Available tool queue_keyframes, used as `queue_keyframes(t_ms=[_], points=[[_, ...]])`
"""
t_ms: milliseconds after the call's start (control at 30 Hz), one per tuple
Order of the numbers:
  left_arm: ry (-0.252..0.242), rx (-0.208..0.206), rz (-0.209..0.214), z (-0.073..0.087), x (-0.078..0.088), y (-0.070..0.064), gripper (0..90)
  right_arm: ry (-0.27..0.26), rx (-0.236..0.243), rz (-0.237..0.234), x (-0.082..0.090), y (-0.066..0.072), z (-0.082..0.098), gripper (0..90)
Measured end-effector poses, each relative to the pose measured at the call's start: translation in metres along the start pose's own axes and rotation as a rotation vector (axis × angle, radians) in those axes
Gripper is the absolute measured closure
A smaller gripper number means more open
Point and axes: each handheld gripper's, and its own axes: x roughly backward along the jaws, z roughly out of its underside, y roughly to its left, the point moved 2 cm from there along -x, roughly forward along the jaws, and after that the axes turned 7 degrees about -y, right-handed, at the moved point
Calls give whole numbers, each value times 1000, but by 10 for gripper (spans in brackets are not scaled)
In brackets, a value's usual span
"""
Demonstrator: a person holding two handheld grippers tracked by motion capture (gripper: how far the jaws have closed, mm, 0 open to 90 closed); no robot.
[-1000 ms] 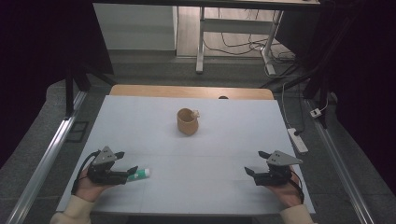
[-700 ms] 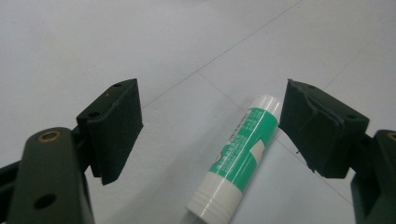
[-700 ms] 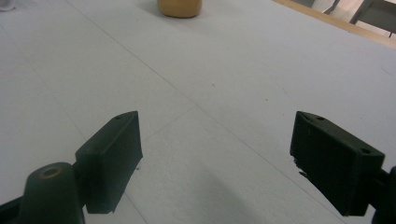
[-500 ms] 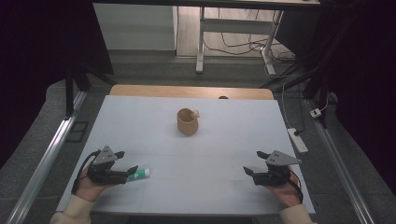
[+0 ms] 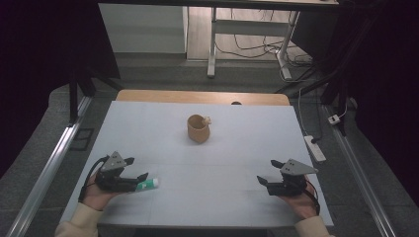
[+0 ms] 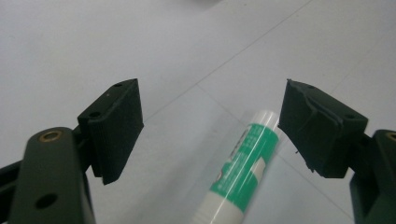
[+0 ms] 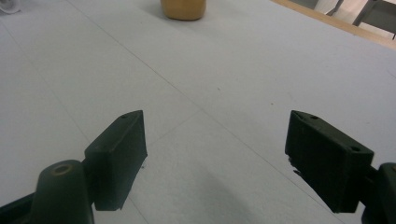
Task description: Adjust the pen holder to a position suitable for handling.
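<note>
Narrowing slightly, the right gripper at lower right is gaping empty; the left gripper is straddling the tube unclamped.

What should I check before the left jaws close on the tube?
1. Tube between the left gripper jaws: ok, close to one pad.
2. Pads pressing on it: not ok, jaws open.
3. Tube lying flat on the table: ok.
4. Right gripper free: ok, open, jaws just been closing a little, nothing between them.
5. Cup upright mid-table, away from both: ok.
6. Tube cap on: cannot tell.
</note>
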Motion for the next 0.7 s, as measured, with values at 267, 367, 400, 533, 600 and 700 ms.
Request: queue_keyframes(t_ms=[267,367,400,533,600,700], points=[[12,-31,16,-20,-11,0,216,-3,0,0,1,0,0,207],[11,-38,20,-30,-16,2,220,-3,-4,2,1,-1,0,210],[10,-39,21,-33,-17,3,222,-3,-7,2,1,-2,1,211],[16,-53,29,-50,-26,6,233,0,-9,3,1,-2,1,214],[22,-54,35,-59,-32,9,235,-1,-9,2,0,-2,1,214],[35,-49,39,-72,-42,15,240,1,-7,2,0,-2,2,216]])
